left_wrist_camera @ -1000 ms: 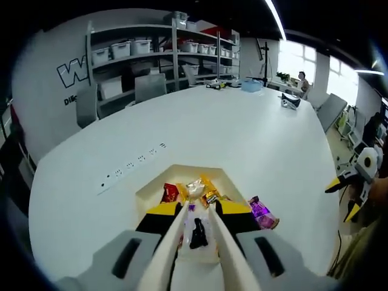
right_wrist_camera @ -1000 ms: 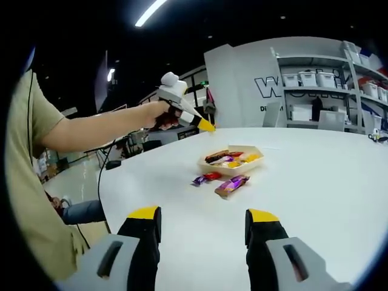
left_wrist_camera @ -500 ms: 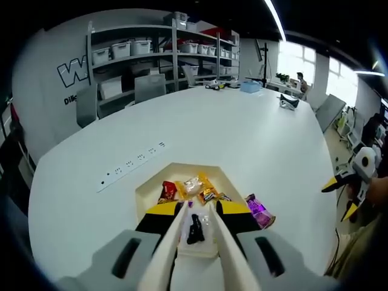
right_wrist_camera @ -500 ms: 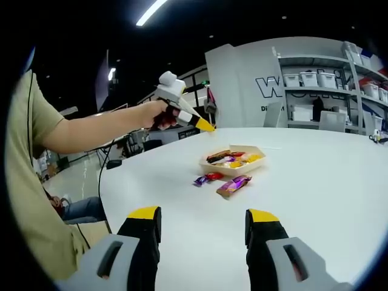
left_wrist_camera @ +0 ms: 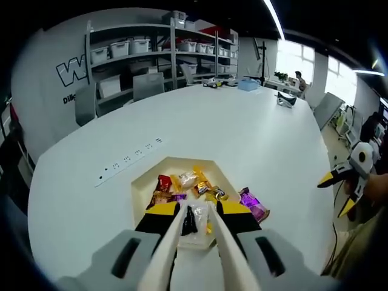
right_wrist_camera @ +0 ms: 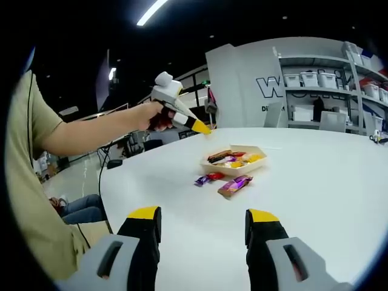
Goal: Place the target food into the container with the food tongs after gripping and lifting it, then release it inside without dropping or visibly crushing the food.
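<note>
Nearest you, your left gripper [left_wrist_camera: 195,219] is clamped on cream plastic food tongs [left_wrist_camera: 209,248], which pinch a clear-wrapped dark snack [left_wrist_camera: 189,219] hanging over the near edge of the shallow cream tray [left_wrist_camera: 140,189] of wrapped sweets. Lifting looks done; carrying further in and letting go gently remain. A purple wrapped bar [left_wrist_camera: 252,204] lies just outside the tray. Your right gripper [right_wrist_camera: 203,227] rests spread apart, holding nothing, above the white table [right_wrist_camera: 315,182].
</note>
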The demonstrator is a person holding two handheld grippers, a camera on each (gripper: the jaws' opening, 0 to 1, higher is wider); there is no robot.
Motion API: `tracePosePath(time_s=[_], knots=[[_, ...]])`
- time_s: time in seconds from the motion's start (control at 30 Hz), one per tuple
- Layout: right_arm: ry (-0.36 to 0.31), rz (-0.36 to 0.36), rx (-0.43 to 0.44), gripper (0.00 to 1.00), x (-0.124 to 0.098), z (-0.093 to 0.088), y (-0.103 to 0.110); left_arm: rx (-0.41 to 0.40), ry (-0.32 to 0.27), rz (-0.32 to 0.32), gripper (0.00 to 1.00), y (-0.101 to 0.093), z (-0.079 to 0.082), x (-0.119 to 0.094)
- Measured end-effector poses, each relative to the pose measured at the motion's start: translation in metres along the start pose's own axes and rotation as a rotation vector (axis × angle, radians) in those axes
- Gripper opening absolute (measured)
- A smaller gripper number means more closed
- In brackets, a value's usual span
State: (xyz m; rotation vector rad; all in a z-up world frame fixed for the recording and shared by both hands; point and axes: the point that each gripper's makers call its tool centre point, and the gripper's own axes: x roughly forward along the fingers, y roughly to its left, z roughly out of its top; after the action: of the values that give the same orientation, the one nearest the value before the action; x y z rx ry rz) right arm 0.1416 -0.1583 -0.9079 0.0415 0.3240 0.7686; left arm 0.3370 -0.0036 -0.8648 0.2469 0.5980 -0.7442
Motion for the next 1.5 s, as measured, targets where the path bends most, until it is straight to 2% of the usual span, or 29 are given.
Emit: tracePosePath(time_s=[0.3,0.67,1.33,1.5], knots=[[0.000,0.004,-0.003,0.53,0.001,0.000,0.002,-0.003,0.008,-0.001,0.23,-0.006,-0.009,-0.006],[0.000,0.006,-0.002,0.53,0.002,0.000,0.003,-0.003,0.014,-0.018,0.23,-0.025,-0.025,-0.009],[0.009,0.008,0.004,0.53,0.004,-0.004,0.001,-0.049,0.047,-0.040,0.23,-0.054,-0.067,0.000],[0.011,0.009,0.007,0.53,0.004,-0.005,0.002,-0.063,0.049,-0.045,0.23,-0.059,-0.073,0.002]])
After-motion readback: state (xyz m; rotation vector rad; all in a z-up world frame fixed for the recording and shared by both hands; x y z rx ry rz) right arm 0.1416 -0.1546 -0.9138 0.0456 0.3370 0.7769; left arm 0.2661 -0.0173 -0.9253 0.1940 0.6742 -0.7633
